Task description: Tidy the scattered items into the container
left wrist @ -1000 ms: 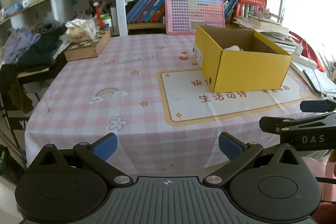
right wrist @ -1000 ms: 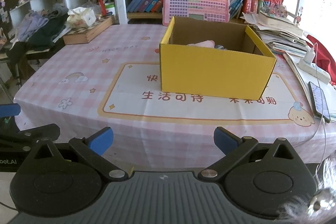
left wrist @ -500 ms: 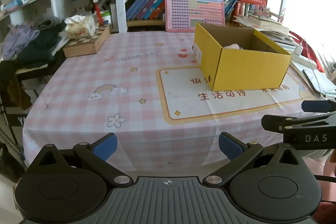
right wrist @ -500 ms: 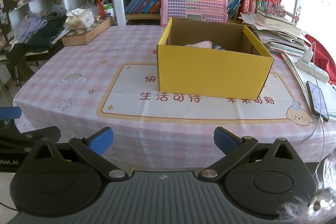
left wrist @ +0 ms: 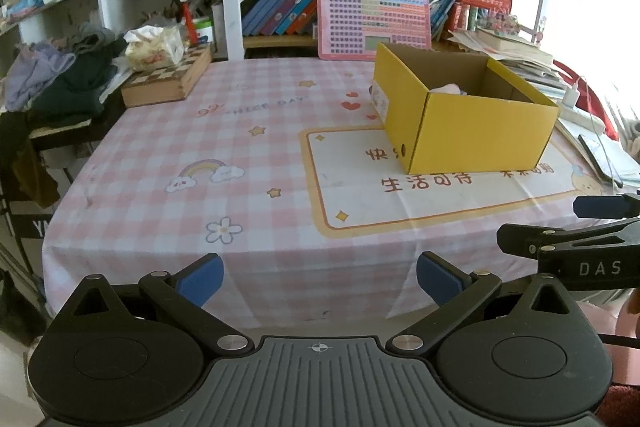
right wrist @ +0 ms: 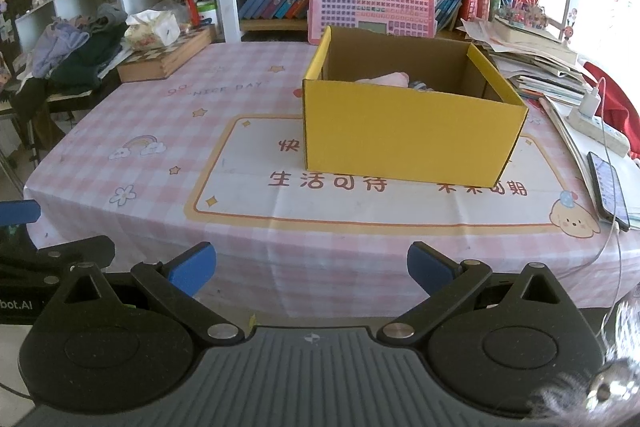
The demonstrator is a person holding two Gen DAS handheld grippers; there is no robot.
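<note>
A yellow cardboard box [left wrist: 476, 133] [right wrist: 408, 139] stands open on the pink checked tablecloth [left wrist: 224, 147] [right wrist: 200, 131], on its right half. A pink soft item [right wrist: 386, 79] [left wrist: 446, 89] and something bluish beside it show just over the box's rim. My left gripper [left wrist: 318, 277] is open and empty, held before the table's near edge. My right gripper [right wrist: 310, 265] is open and empty, also before the near edge, facing the box. The right gripper shows at the left wrist view's right edge [left wrist: 576, 243].
A wooden chess box [left wrist: 168, 81] with a tissue pack [left wrist: 154, 45] sits at the table's far left. A pink keyboard toy [left wrist: 374, 21] leans on the shelf behind the box. A phone [right wrist: 608, 191], cable and power strip [right wrist: 596, 129] lie at the right.
Both grippers have drawn back slightly from the table, so the table and box look a bit farther. Both stay open.
</note>
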